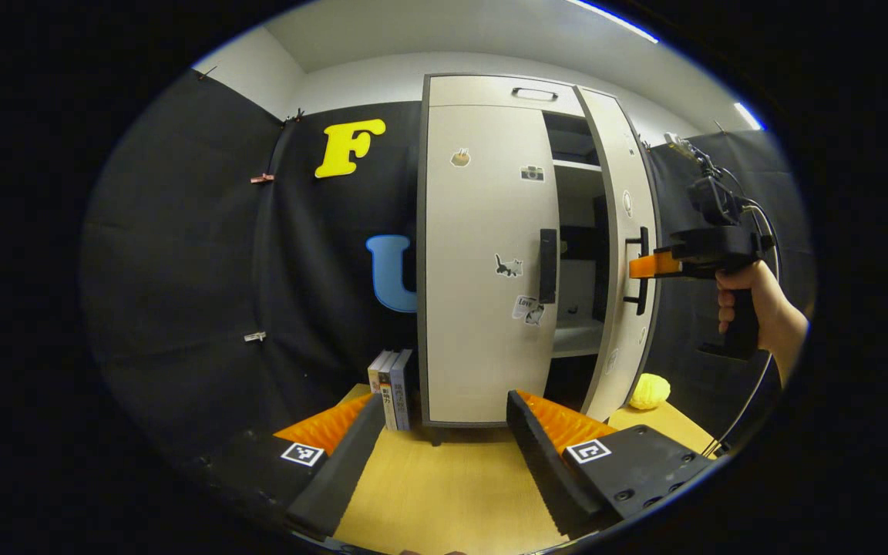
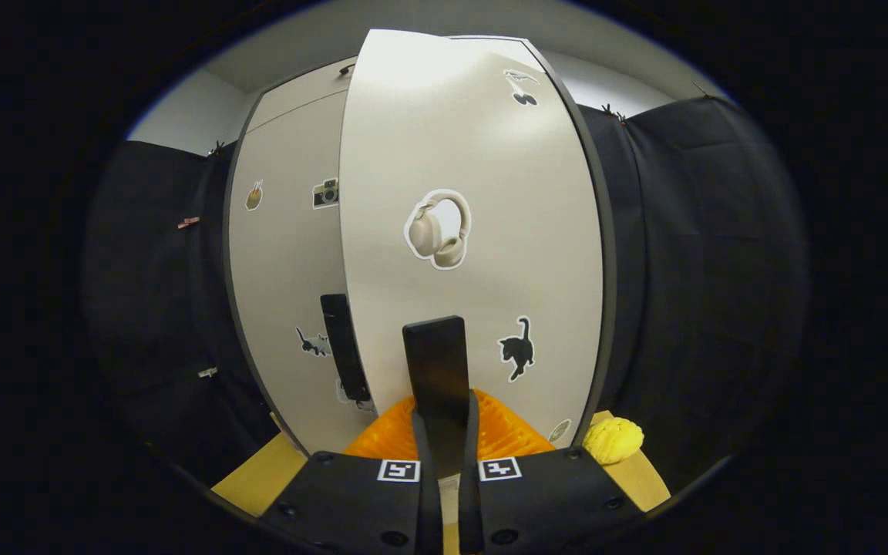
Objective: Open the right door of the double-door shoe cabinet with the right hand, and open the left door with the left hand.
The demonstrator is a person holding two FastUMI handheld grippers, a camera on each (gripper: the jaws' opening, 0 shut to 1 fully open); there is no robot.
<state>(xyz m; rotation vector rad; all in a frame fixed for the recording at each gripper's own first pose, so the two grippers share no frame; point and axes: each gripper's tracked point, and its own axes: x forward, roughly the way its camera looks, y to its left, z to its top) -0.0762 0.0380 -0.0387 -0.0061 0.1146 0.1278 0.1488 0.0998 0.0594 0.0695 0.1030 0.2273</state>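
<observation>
A tall beige shoe cabinet (image 1: 482,254) stands on the wooden table. Its right door (image 1: 629,254) is swung partly open, showing shelves inside; the left door (image 1: 482,308) is closed, with its black handle (image 1: 547,266) at its right edge. In the left gripper view my left gripper (image 1: 444,455) is open, low over the table and well short of the cabinet. My right gripper (image 1: 648,266) is at the right door's black handle (image 1: 642,270), held by a hand (image 1: 752,301). In the right gripper view the right gripper (image 2: 442,432) is shut on that black handle (image 2: 436,362).
Several books (image 1: 391,389) stand against the cabinet's left side. A yellow knobbly object (image 1: 648,391) lies on the table at the cabinet's right, also seen as the yellow object (image 2: 612,441) in the right gripper view. Black cloth walls close in both sides.
</observation>
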